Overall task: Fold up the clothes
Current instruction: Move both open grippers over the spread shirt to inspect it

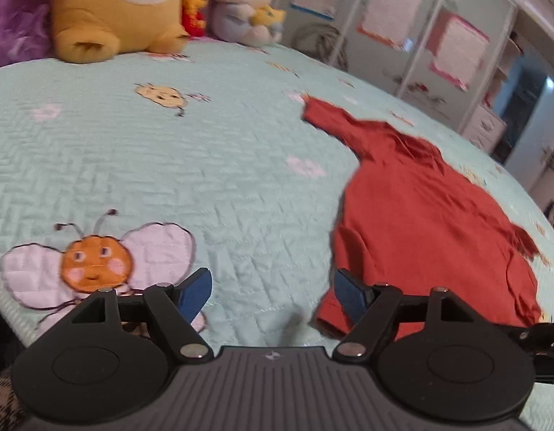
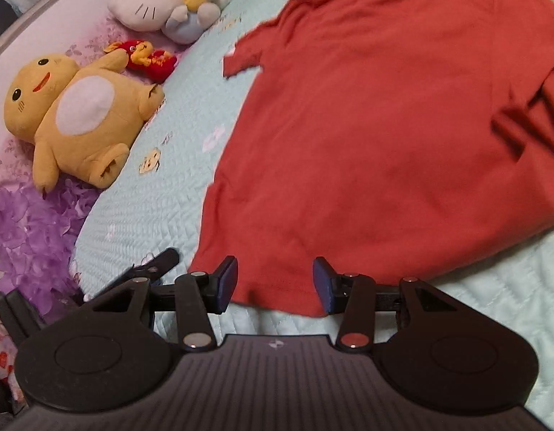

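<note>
1. Left wrist view: the left tongs stand apart at the bottom of the frame, holding nothing, above the pale green quilted bedspread.
2. A rust-red cotton shirt lies spread on the bedspread at the right of the frame, its hem corner just beside the right blue pad.
3. Right wrist view: the right tongs are apart, with the shirt's hem between the pads.
4. A yellow plush bear lies at the left.
</note>
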`<state>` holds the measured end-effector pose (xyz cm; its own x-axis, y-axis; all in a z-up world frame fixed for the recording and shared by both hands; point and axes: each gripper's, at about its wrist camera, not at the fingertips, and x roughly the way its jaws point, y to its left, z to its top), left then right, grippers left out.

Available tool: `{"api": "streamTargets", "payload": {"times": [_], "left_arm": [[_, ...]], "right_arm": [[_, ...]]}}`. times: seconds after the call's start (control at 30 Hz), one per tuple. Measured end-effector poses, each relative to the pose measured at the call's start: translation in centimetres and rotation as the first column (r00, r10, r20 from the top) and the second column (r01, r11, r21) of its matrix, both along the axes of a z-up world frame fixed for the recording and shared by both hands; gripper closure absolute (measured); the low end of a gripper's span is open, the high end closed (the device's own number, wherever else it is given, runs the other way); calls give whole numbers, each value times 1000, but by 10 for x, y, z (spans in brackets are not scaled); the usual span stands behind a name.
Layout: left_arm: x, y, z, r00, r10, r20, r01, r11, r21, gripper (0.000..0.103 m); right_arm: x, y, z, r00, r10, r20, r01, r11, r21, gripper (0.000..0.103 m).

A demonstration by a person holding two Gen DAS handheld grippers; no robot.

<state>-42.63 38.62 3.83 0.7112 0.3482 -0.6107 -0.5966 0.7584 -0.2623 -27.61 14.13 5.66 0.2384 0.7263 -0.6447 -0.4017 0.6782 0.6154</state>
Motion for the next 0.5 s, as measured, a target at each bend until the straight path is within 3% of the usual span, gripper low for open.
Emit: {"api": "streamTargets", "payload": {"times": [0.1, 0.2, 0.33, 0.5], "left_arm": [[-6, -2, 0, 1000, 12, -13, -11, 1000, 15, 25], [-12, 4, -9, 999, -20, -39, 19, 999, -29, 25], [-26, 10, -8, 998, -54, 11, 54, 997, -62, 25], [-44, 32, -4, 989, 5, 145, 24, 981, -193, 25]], "right_arm": [[2, -10, 7, 996, -87, 25, 87, 996, -14, 55], [8, -18, 2, 985, -172, 7, 172, 982, -72, 52], [9, -24, -4, 971, -238, -32, 233, 965, -119, 53], [3, -36, 7, 964, -265, -13, 264, 963, -53, 53]]}}
